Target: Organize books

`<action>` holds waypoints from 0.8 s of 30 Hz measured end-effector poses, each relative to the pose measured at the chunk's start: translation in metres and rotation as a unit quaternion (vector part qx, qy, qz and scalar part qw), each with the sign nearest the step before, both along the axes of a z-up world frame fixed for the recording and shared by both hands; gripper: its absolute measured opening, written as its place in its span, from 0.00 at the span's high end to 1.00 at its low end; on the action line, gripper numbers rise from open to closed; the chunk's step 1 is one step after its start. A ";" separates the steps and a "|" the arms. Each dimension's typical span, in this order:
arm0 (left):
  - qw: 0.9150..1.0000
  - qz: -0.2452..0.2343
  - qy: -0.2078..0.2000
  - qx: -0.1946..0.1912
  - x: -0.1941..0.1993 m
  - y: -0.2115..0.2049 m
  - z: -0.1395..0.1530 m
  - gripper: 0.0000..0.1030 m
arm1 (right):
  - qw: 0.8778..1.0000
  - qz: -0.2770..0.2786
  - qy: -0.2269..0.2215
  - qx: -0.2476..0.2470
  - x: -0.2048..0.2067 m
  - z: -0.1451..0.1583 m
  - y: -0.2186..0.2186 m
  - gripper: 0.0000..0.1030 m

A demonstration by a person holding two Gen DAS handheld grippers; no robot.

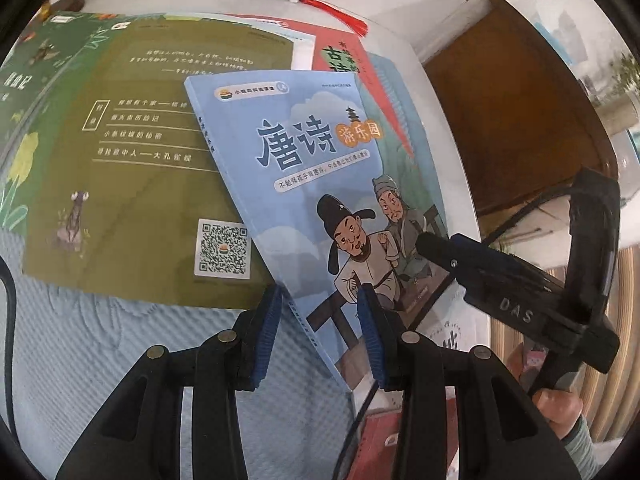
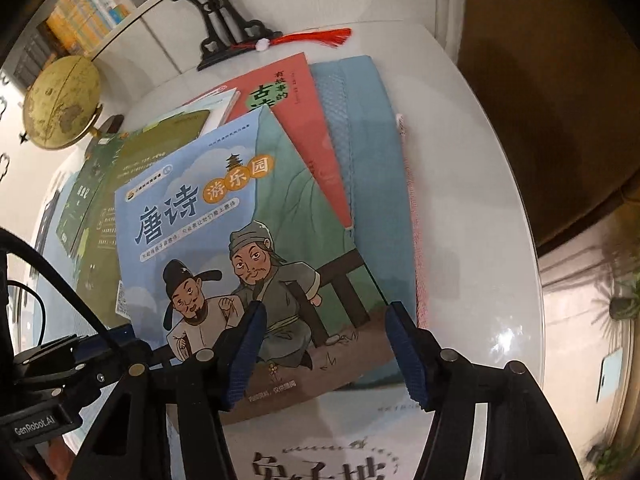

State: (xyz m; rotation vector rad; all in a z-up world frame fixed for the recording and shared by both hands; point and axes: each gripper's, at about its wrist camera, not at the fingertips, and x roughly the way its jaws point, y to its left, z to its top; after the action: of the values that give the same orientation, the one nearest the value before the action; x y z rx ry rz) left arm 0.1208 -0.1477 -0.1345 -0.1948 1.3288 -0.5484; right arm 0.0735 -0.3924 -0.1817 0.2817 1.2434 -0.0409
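Observation:
A blue Tang-poetry book (image 1: 320, 184) with two cartoon men on its cover lies askew on top of other books; it also shows in the right wrist view (image 2: 248, 256). My left gripper (image 1: 320, 328) is open, its blue pads astride the book's near spine edge. My right gripper (image 2: 324, 356) is open over the book's lower right corner, its tip visible in the left wrist view (image 1: 436, 248). Under it lie an olive-green book (image 1: 132, 160), a red book (image 2: 296, 104) and a white book (image 2: 328, 452).
The books rest on a pale blue cloth (image 2: 372, 184) over a round white table (image 2: 472, 208). A black fan stand with a red tassel (image 2: 224, 36) and a globe (image 2: 60, 104) stand at the back. A brown chair (image 1: 508, 112) is beside the table.

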 end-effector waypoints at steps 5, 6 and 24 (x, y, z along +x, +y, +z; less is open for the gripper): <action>1.000 0.026 0.012 0.002 -0.007 0.004 -0.001 0.65 | 0.999 0.042 -0.009 -0.001 0.000 0.002 -0.001 0.41; 0.999 0.031 0.014 0.004 -0.010 0.005 -0.002 0.65 | 0.999 0.040 -0.011 -0.001 0.000 0.002 -0.003 0.41; 0.996 0.069 0.015 -0.054 -0.034 -0.001 0.017 0.65 | 0.996 0.085 -0.006 0.038 -0.014 0.000 -0.021 0.53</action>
State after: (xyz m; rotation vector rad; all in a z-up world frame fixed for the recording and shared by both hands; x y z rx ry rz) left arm 0.0863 -0.1487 -0.1174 -0.3834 1.3054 -0.5016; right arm 0.0591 -0.4133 -0.1819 0.2403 1.2552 0.1538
